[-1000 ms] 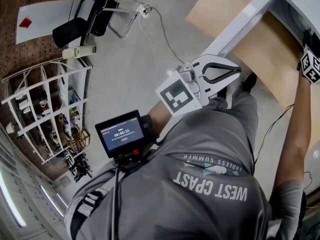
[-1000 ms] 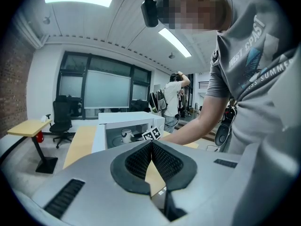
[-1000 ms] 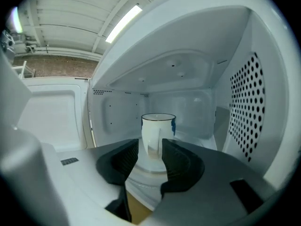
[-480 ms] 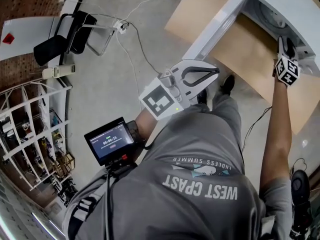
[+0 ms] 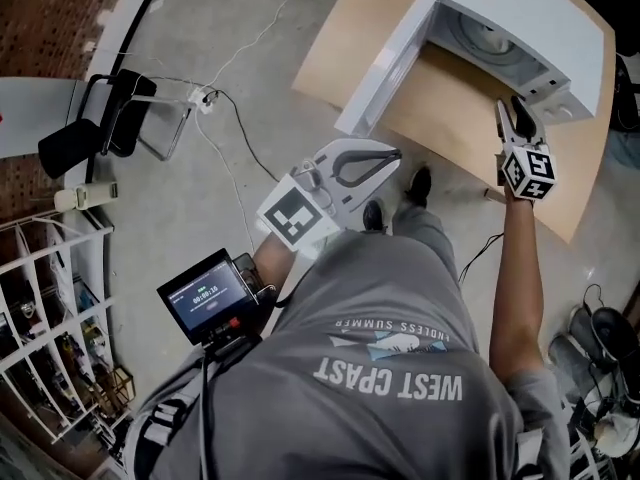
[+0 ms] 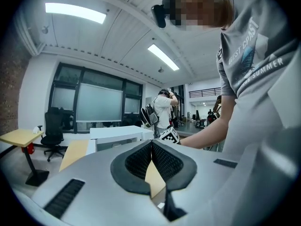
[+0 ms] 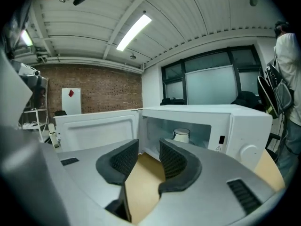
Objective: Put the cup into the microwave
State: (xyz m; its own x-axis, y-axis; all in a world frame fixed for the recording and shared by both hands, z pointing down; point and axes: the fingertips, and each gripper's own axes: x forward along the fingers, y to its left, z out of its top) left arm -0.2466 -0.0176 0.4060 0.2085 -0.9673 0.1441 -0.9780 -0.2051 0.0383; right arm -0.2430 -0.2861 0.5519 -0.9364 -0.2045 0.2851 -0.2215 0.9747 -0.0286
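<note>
cup (image 7: 181, 134) sits inside microwave (image 7: 235, 119), door (image 7: 96, 128) swung wide. right gripper (image 7: 149, 157) jaws apart, empty, so placing looks done. left gripper (image 6: 151, 147) pinched together, idle.

- We read "WEST COAST" in large white letters on the back of the person's grey shirt (image 5: 400, 368), with "ENDLESS SUMMER" in smaller curved letters next to it.
- In the left gripper view we catch "SUMMER" on that shirt again.
- The handheld screen (image 5: 204, 296) shows a timer line, but we cannot make out its digits.
- A small warning triangle (image 7: 218, 148) marks the microwave (image 7: 244, 121) front panel.
</note>
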